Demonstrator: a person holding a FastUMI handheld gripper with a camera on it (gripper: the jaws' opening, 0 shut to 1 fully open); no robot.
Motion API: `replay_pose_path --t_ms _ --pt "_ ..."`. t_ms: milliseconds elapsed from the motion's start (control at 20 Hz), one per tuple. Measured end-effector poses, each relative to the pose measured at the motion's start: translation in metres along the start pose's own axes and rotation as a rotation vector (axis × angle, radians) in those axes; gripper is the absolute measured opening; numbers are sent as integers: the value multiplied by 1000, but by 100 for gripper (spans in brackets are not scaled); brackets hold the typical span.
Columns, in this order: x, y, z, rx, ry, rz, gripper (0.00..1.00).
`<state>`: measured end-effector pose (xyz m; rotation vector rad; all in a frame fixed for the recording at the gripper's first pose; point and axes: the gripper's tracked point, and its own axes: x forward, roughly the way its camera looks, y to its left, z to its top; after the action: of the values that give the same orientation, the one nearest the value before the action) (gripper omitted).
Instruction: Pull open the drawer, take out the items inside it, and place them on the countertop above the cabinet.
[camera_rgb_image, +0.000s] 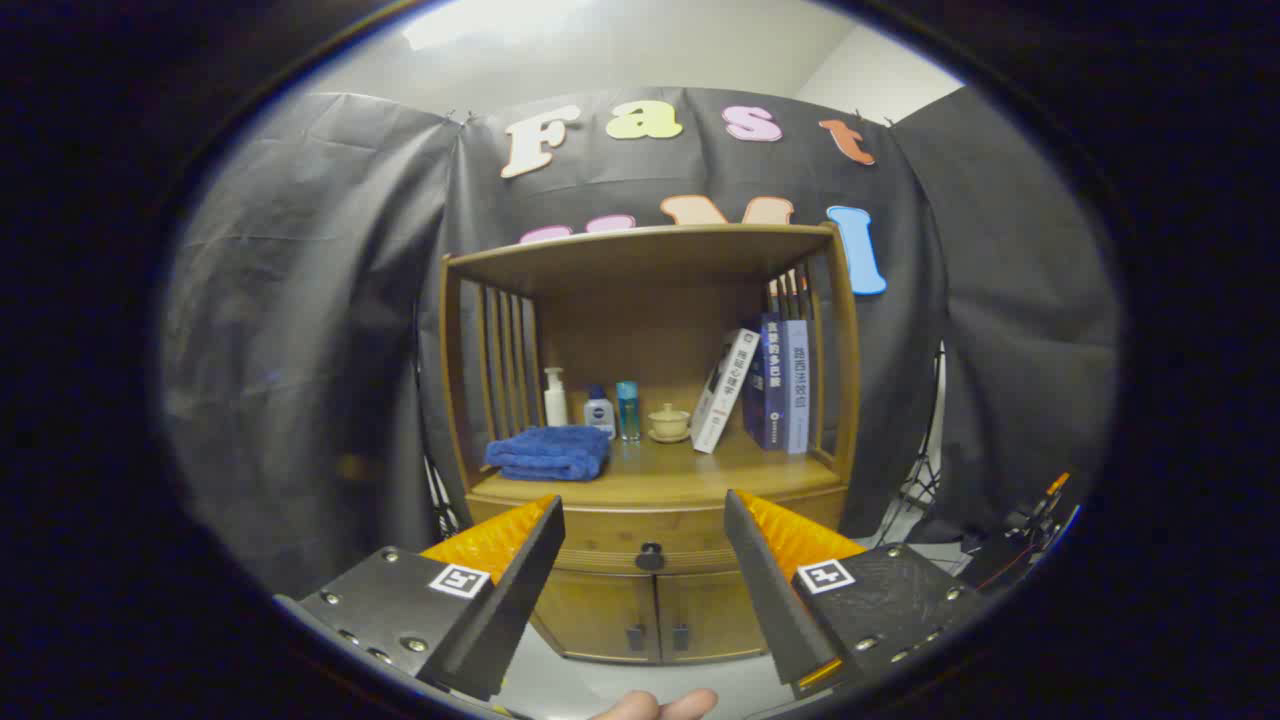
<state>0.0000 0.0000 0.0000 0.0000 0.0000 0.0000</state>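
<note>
A wooden cabinet (650, 470) stands some way ahead of me against the booth's wall. Its drawer (640, 535) is closed, and the dark round knob (650, 556) on its front shows between my two fingers, well beyond them. My gripper (645, 515) is open with nothing between its fingers. Above the drawer the countertop (700, 470) carries a folded blue towel (549, 452) on its left. The drawer's contents are hidden.
On the countertop stand a white pump bottle (555, 397), two small bottles (612, 410), a small lidded cup (668, 423) and several books (765, 385) leaning at the right. Two small cabinet doors (655, 620) sit under the drawer. A person's fingertips (660, 706) show below my fingers. Stand legs and cables (1010, 540) lie right.
</note>
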Motion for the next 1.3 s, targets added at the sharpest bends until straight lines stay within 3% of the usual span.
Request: replay_pose_path --t_ms 500,850,1300 --pt "10 27 -37 -40 72 22 96" --pt "9 31 -33 -46 41 23 96" --pt "26 21 -55 -57 50 -25 96"
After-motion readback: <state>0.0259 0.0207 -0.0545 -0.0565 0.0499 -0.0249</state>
